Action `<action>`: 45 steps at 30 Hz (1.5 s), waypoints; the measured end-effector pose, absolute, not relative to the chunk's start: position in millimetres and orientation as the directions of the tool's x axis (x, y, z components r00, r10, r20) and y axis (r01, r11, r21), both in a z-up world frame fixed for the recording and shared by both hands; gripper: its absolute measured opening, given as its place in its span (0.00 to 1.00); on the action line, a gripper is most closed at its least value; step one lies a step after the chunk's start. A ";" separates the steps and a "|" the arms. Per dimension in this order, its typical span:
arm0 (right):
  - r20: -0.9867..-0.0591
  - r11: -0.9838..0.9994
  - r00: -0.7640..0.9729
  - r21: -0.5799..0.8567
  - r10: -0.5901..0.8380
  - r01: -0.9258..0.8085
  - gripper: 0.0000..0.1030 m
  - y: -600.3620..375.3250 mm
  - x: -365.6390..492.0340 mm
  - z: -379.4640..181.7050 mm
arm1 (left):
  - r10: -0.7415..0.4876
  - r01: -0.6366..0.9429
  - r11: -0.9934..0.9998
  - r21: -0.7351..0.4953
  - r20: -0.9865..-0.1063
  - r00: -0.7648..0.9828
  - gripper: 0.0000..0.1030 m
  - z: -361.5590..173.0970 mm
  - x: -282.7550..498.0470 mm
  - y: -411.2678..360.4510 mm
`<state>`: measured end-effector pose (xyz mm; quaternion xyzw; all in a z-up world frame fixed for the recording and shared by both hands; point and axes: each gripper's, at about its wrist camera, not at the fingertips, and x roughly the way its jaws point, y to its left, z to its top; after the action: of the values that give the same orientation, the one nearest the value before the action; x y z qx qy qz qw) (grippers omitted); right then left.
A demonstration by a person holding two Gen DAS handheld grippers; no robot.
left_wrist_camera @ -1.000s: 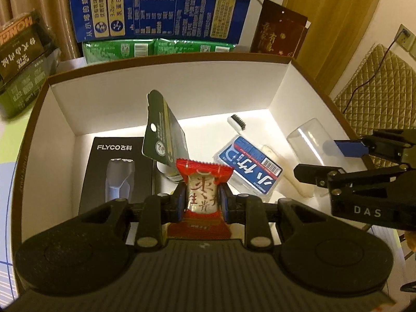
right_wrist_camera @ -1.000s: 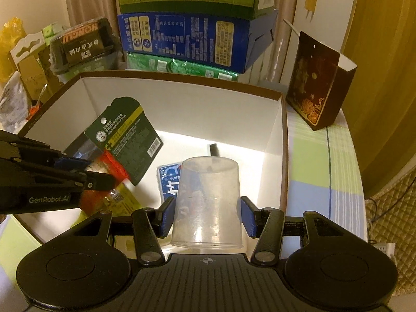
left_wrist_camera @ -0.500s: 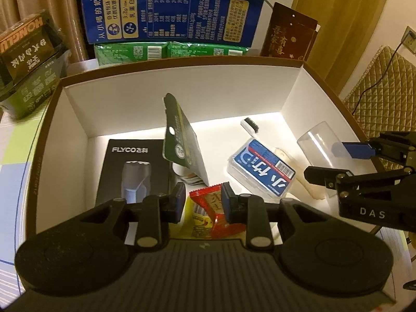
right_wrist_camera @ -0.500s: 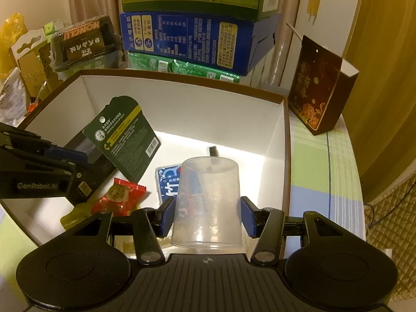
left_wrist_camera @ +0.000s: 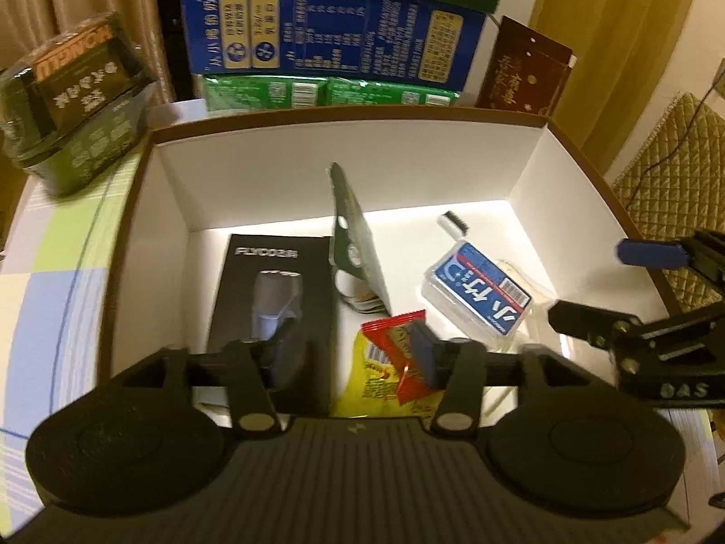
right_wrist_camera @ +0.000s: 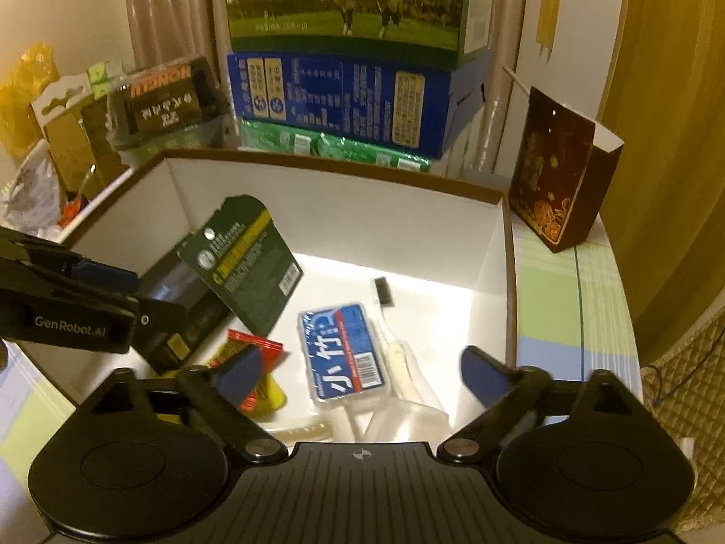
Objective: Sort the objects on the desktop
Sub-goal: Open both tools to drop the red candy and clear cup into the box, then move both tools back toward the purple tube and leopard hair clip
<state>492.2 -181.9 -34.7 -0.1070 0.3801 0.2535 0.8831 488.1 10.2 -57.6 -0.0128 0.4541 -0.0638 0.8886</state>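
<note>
a: your left gripper [left_wrist_camera: 355, 353] hangs over the white storage box [left_wrist_camera: 344, 172], jaws opening, pads clear of everything. agree?

b: yes. the red snack packet [left_wrist_camera: 398, 340] lies on the box floor under your right-hand pad, on top of a yellow packet [left_wrist_camera: 367, 385]. nothing pinched.

a: your right gripper [right_wrist_camera: 362, 374]?

b: jaws opening too, spread wide. the clear plastic cup [right_wrist_camera: 408, 412] lies on its side on the box floor between them, low in the right wrist view, and no pad touches it. it's blurry, so i can't tell the exact edges.

a: other things in the box?

b: black flyco shaver box [left_wrist_camera: 272, 299] flat on the left. dark green blister card [right_wrist_camera: 244, 263] stands tilted, leaning beside it. blue and white toothpick case [right_wrist_camera: 344, 353] lies mid-floor, just beside the cup. a small brush [right_wrist_camera: 383, 294] with black bristles lies past the case toward the back wall.

a: outside the box?

b: stacked cartons behind: blue milk carton [right_wrist_camera: 344, 99] on green packs [right_wrist_camera: 335, 149], cow-print milk case [right_wrist_camera: 349, 0] on top. dark red gift bag [right_wrist_camera: 557, 181] stands on the checked tablecloth [right_wrist_camera: 571, 299] at the right.
</note>
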 end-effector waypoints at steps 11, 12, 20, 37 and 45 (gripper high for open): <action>-0.715 0.853 0.582 0.039 0.387 -0.520 0.98 -176.5 475.8 -15.4 | -0.098 0.091 0.994 -0.052 -0.774 0.626 0.68 -27.8 468.5 17.4; -0.713 0.853 0.584 0.039 0.389 -0.520 0.98 -176.8 473.9 -14.0 | -0.099 0.093 0.994 -0.052 -0.771 0.629 0.68 -25.8 466.3 17.7; -0.693 0.852 0.597 0.048 0.405 -0.521 0.98 -182.9 457.0 -0.2 | -0.108 0.104 0.993 -0.052 -0.752 0.650 0.68 -10.3 446.6 16.5; -0.664 0.844 0.605 0.075 0.440 -0.531 0.98 -201.4 407.8 18.0 | -0.101 0.119 0.993 -0.026 -0.720 0.686 0.73 16.4 382.2 5.8; -0.662 0.836 0.598 0.083 0.453 -0.542 0.98 -214.1 376.3 20.3 | -0.111 0.130 0.991 -0.029 -0.719 0.686 0.74 20.7 344.7 -3.1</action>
<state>376.3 -214.1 20.3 -0.0635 0.3512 0.2788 0.8916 344.7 -3.1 20.7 0.0123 0.3905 -0.0656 0.9182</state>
